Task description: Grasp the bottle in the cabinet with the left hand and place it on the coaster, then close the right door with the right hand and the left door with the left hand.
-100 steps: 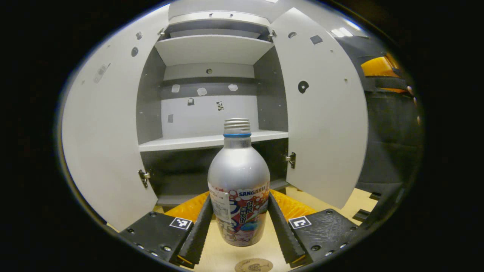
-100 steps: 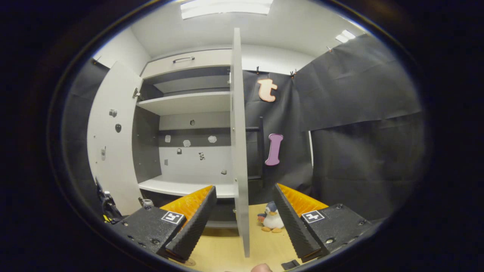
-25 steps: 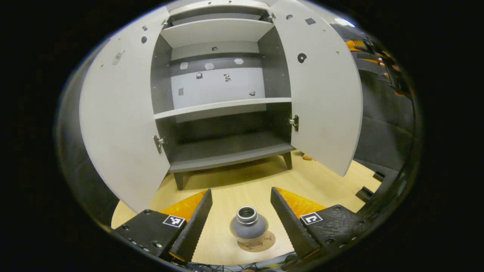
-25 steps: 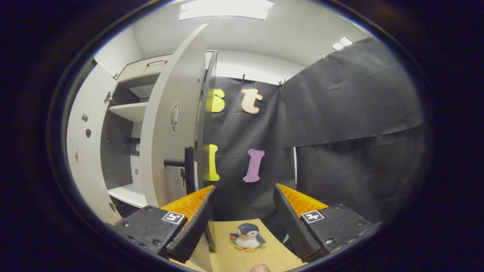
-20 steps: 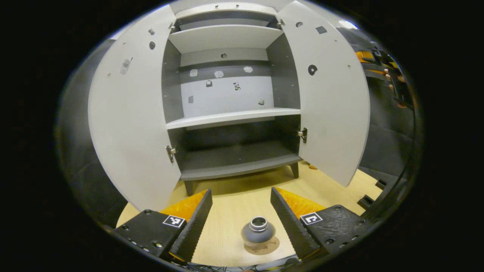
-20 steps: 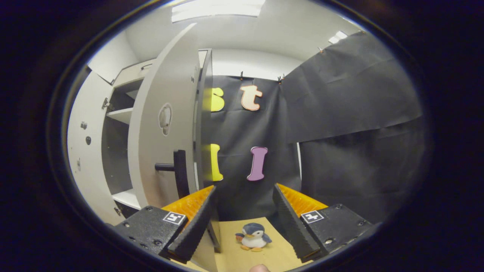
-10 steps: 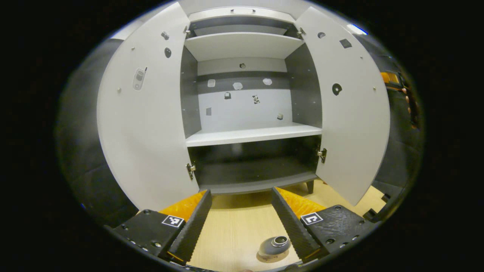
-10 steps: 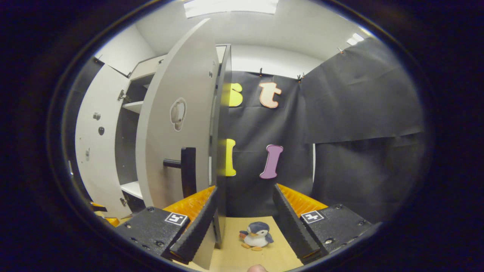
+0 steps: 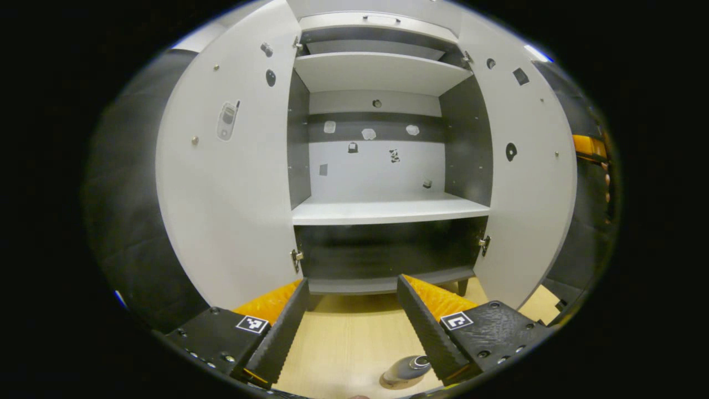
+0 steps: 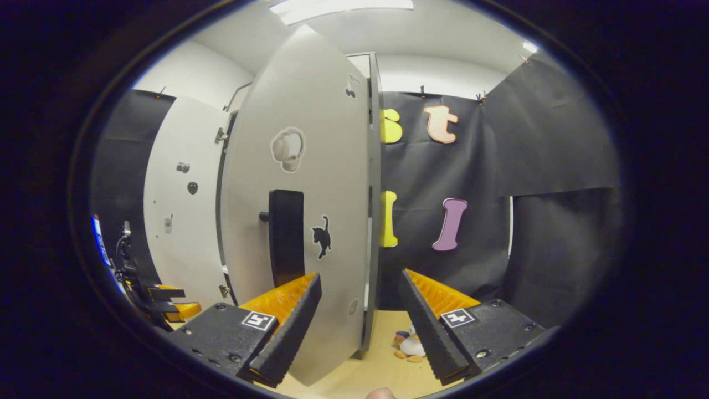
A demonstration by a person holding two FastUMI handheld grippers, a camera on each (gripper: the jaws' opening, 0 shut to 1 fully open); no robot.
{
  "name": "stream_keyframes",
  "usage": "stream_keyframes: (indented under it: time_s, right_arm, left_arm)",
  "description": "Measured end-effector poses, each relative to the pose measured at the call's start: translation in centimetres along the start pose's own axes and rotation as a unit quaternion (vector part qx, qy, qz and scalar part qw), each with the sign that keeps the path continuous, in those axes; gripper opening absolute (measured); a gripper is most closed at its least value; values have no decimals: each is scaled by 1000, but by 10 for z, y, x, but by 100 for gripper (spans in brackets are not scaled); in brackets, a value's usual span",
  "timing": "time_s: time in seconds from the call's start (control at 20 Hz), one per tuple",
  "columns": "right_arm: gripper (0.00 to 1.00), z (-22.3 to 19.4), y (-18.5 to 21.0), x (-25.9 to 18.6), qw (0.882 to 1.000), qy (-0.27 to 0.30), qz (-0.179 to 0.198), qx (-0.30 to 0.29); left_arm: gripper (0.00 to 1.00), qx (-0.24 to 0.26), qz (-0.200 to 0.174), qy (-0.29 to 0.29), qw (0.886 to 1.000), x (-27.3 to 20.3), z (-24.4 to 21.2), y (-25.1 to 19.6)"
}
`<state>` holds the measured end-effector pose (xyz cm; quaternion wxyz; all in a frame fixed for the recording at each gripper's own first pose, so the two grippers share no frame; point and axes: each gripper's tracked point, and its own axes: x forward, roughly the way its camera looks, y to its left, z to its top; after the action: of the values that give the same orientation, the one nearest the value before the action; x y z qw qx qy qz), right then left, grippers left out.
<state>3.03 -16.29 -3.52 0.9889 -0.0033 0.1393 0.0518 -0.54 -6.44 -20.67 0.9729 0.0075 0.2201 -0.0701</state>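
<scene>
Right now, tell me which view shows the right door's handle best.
The right gripper view: the handle stands on the right door, facing the camera. The left gripper view shows that door's inner face.

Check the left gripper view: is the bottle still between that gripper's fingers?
No, the left gripper is open and the bottle stands below it on the wooden floor.

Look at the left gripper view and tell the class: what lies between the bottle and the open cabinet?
In the left gripper view, bare wooden tabletop lies between the bottle and the cabinet; the open left gripper frames it.
</scene>
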Motion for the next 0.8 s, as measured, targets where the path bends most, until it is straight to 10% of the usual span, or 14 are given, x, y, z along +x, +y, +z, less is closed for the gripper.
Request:
stream_keyframes:
  time_s: [0.8]
  right_arm:
    - [91, 6, 72, 38, 997, -14, 80, 2]
  left_arm:
    - [97, -16, 23, -13, 1000, -27, 11, 40]
